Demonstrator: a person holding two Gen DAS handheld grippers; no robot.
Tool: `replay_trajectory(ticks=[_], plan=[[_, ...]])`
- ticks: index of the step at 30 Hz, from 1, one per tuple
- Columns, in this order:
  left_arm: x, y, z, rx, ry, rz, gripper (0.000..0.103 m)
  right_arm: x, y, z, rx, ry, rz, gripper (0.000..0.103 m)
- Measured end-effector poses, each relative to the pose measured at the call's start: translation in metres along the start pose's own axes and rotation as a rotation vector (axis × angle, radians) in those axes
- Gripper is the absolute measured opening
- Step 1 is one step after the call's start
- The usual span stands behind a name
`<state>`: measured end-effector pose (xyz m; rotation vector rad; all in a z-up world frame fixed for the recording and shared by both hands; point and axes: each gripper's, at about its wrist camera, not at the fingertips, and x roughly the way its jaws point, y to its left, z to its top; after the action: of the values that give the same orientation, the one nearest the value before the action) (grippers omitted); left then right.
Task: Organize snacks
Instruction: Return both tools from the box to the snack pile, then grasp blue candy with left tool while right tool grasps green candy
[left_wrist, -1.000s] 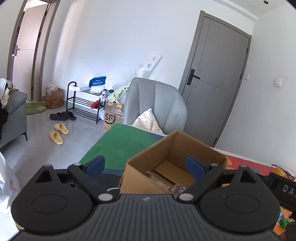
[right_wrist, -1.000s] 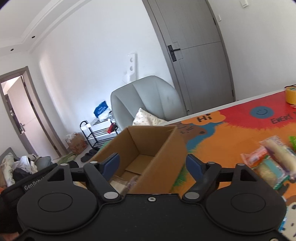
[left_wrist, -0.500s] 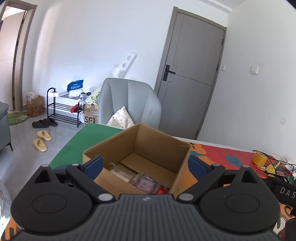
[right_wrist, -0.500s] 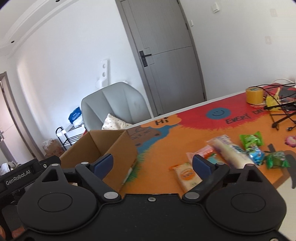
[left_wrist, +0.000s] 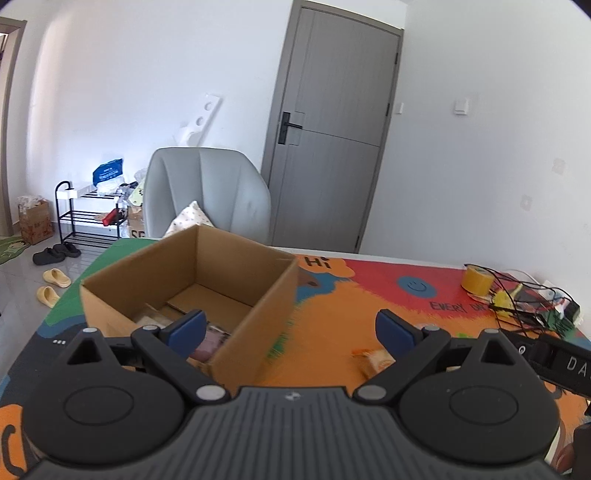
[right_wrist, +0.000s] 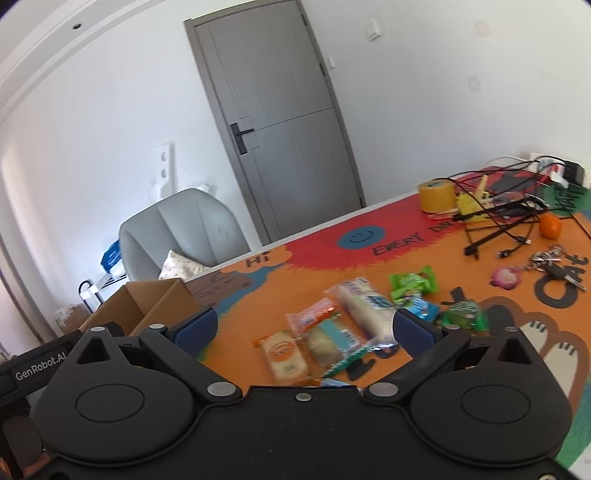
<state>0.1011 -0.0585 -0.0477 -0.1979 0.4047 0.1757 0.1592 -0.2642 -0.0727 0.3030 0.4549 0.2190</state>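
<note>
While our right claw (right_wrist: 303, 326) spreads its jaws with nothing gripped between them, we judge the step in hand to be reaching for the next loose snack on the counter (right_wrist: 461, 266). Nearest, just beyond the open fingers, lies the orange-labelled cracker pack (right_wrist: 283, 355), flat on the mat, touching a pale pack with a teal label (right_wrist: 330, 343) to its right. We should pick one pack only: bring the claw down so one finger lands on each long side of the cracker pack, keeping the right finger out of the seam where the two wrappers meet, and close slowly so the film does not slip or crumple.

A little farther sit the pink-and-orange pack (right_wrist: 312, 317) and the long white roll (right_wrist: 364, 306), then the green wrappers (right_wrist: 412, 283) to the right; these can wait.

Our left claw (left_wrist: 291, 328) also stands wide open and holds nothing, hovering at the near right corner of the cardboard box (left_wrist: 258, 321), which rests on the left of the counter with a few packs already lying on its floor. We should keep that claw clear of the box mouth so the drop path stays free.

Farther right, the cables (right_wrist: 495, 225), keys (right_wrist: 554, 264) and yellow tape roll (right_wrist: 436, 195) are not snacks; we leave them.
</note>
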Motion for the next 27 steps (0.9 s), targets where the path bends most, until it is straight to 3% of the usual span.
replay_trajectory(ticks=[16, 27], plan=[[0.028, -0.073, -0.036, 0.109, 0.107, -0.086, 0.098, -0.005, -0.088, -0.012, 0.098, 0.008, -0.124, 0.103], [0.055, -0.107, -0.065, 0.168, 0.197, -0.147, 0.095, 0.009, -0.113, -0.027, 0.123, 0.044, -0.175, 0.102]])
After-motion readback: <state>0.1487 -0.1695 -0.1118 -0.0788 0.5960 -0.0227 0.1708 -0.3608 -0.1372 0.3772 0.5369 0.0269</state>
